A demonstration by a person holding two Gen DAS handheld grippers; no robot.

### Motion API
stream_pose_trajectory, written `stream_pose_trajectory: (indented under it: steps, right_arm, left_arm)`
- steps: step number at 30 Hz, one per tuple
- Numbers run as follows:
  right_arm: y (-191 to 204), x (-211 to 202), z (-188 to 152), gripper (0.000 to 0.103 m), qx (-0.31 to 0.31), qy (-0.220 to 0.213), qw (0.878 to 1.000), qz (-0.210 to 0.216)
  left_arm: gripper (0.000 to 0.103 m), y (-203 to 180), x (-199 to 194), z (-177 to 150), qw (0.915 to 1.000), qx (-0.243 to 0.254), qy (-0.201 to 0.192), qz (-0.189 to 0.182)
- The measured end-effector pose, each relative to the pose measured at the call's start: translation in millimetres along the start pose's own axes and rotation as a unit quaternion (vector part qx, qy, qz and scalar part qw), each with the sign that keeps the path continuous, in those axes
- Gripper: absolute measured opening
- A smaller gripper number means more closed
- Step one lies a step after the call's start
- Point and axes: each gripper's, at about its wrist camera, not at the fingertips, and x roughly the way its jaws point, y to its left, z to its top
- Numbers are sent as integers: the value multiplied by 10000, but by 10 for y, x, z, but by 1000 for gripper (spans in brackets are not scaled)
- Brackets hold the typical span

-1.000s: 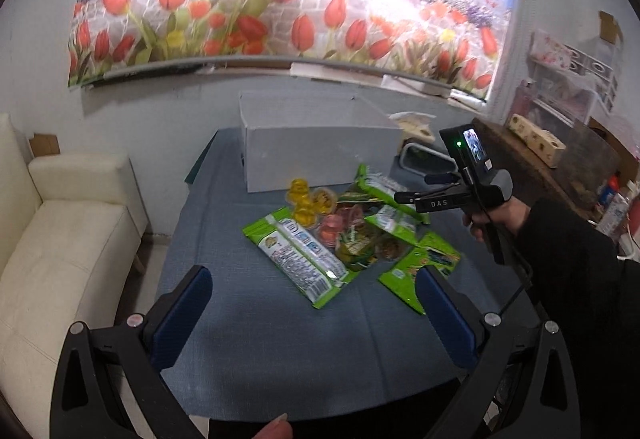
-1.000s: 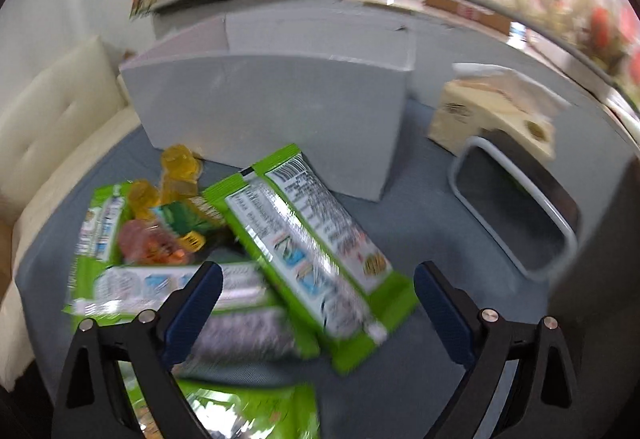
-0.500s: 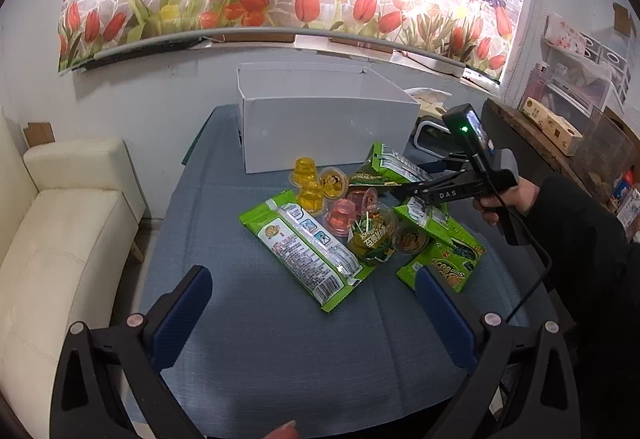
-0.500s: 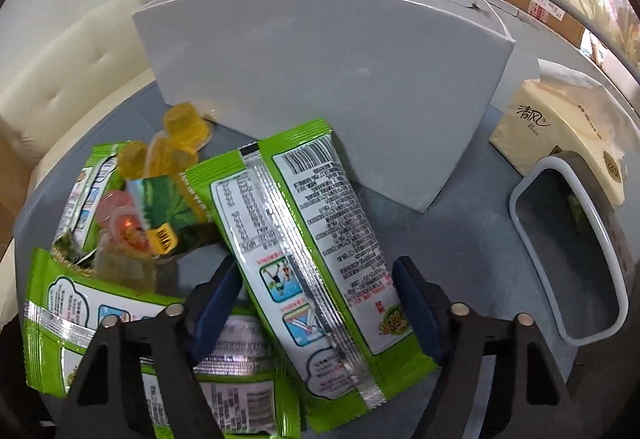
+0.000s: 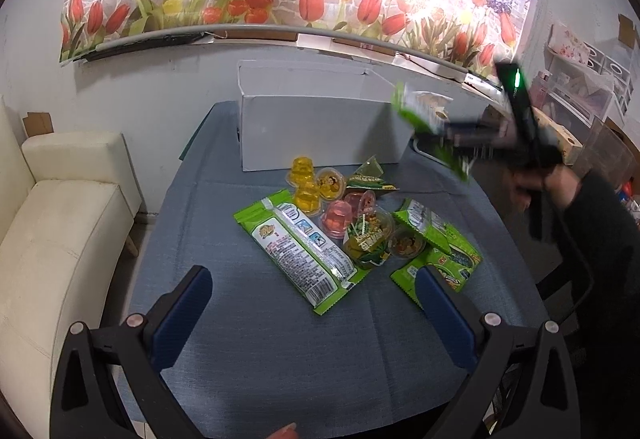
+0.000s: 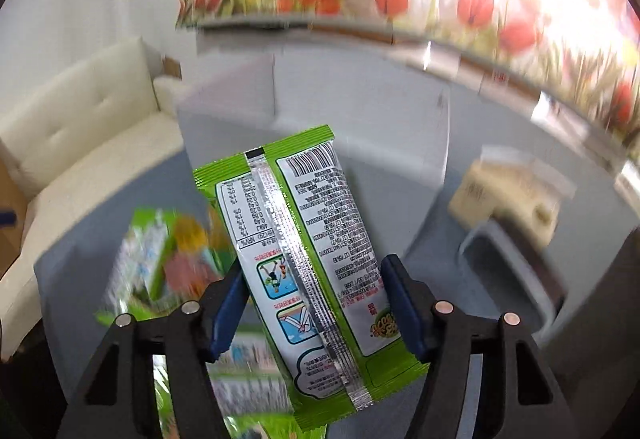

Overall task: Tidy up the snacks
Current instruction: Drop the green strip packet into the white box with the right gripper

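Right wrist view shows the right gripper (image 6: 314,303) clamped on a green snack packet (image 6: 308,263), lifted above the blue table (image 5: 280,351) near the white box (image 5: 320,135). Left gripper (image 5: 312,311) hangs with fingers wide apart over the near table edge, while other packets and jelly cups (image 5: 316,187) lie in the middle.

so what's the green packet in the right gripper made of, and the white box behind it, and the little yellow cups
Green packet: looks like glossy plastic or foil film, going by the shiny silver back seam and crimped ends. White box: probably matte cardboard, with flat panels and folded flaps. Yellow cups: seem to be clear thin plastic, since the jelly colour shows through. The right gripper is clamped on the packet.
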Motion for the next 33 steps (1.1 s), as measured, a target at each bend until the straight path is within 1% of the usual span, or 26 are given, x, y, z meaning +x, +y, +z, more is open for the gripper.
stream_pose_trajectory:
  steps: [2, 4, 7, 10, 12, 14, 17, 18, 19, 20, 21, 22, 24, 25, 27, 30, 33]
  right_arm:
    - [22, -6, 292, 70, 106, -123, 9998, -82]
    - [59, 96, 552, 70, 186, -227, 9995, -143]
    - [58, 202, 888, 70, 269, -292, 9991, -110]
    - [61, 349, 1036, 70, 208, -209, 9993, -223]
    - [35, 503, 1117, 70, 223, -75, 9994, -240]
    - [-22, 720, 1167, 70, 183, 97, 9989, -426]
    - [-129, 1008, 1209, 71, 208, 313, 9981, -498]
    - [-155, 1068, 1209, 75, 181, 376, 9977, -537]
    - [-178, 1144, 1205, 82, 127, 452, 9970, -609]
    - [-198, 1185, 1197, 84, 75, 461, 9962, -739]
    - [-221, 1211, 1190, 91, 54, 450, 9954, -849]
    - [-247, 1220, 1183, 96, 92, 417, 9950, -905]
    - [-294, 1190, 1160, 102, 250, 294, 9955, -861]
    - [-312, 1158, 1145, 103, 303, 202, 9957, -850]
    - [-334, 1086, 1140, 103, 302, 22, 9958, -869]
    - [-385, 929, 1118, 103, 402, -146, 9948, -927]
    - [-366, 597, 998, 103, 498, -459, 9939, -868]
  left_arm:
    - [103, 28, 29, 6, 10000, -23, -9, 74]
    - [103, 74, 67, 18, 9999, -24, -30, 160]
    - [103, 159, 117, 38, 9996, -39, -129, 243]
    - [103, 250, 256, 98, 9997, -110, -37, 231]
    - [103, 289, 317, 107, 9996, -181, 16, 211]
    - [103, 325, 370, 107, 9994, -258, 51, 242]
    - [103, 375, 500, 108, 9983, -327, 180, 440]
    - [103, 383, 540, 110, 9980, -354, 223, 483]
    - [103, 393, 583, 114, 9975, -370, 218, 559]
    - [103, 398, 651, 126, 9972, -411, 285, 562]
    - [103, 395, 698, 138, 9969, -430, 317, 572]
    - [103, 387, 765, 156, 9964, -454, 346, 620]
    - [103, 370, 910, 197, 9952, -504, 414, 727]
    - [103, 372, 1007, 230, 9941, -581, 480, 786]
    - [103, 356, 1167, 271, 9925, -666, 643, 799]
    - [103, 276, 1372, 334, 9897, -646, 804, 989]
    - [103, 236, 1548, 373, 9869, -681, 917, 1142]
